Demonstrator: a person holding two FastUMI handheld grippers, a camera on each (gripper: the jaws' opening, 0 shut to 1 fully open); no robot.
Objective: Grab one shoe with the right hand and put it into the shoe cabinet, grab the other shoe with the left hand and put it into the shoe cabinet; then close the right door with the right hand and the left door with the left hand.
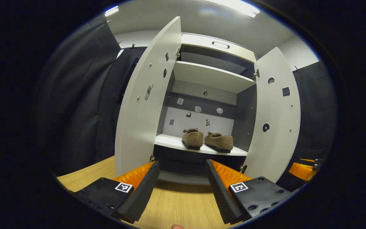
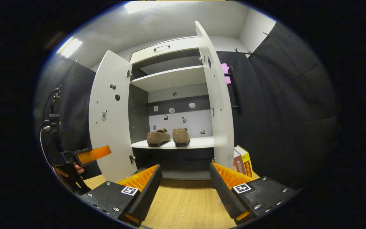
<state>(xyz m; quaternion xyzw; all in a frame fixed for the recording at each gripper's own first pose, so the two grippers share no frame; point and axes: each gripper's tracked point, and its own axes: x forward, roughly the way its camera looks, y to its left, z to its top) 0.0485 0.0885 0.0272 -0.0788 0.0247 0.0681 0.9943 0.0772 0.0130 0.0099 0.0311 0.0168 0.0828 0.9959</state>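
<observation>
**Q:** Gripper status, both units?

**A:** Left gripper (image 1: 183, 187): fingers spread wide, nothing between them, held above the wooden floor (image 1: 176, 203) in front of the shoe cabinet (image 1: 214, 47). Right gripper (image 2: 185, 189): fingers likewise spread apart and empty, also facing the cabinet from the near side. In the right gripper view the left gripper appears again at far left, held by a hand (image 2: 70, 171).

**Q:** Location of the shoes?

**A:** Both are inside the cabinet, on the lower shelf (image 1: 170, 142). In the left gripper view, the left shoe (image 1: 193, 138) and the right shoe (image 1: 219, 142) sit side by side, very close together; whether they touch cannot be determined. Both are brown and fuzzy, resting on their soles. In the right gripper view the pair sits toward the left half of that shelf.

**Q:** Door condition?

**A:** Left door (image 1: 145, 101) and right door (image 1: 276, 117) both stand open, swung out toward the near side. Each inner face carries small stickers.

**Q:** Surroundings?

**A:** An upper shelf (image 1: 211, 76) sits above the shoes. Small stickers mark the back panel (image 1: 199, 122). In the right gripper view, books (image 2: 242, 165) stand upright on the floor just right of the right door.
</observation>
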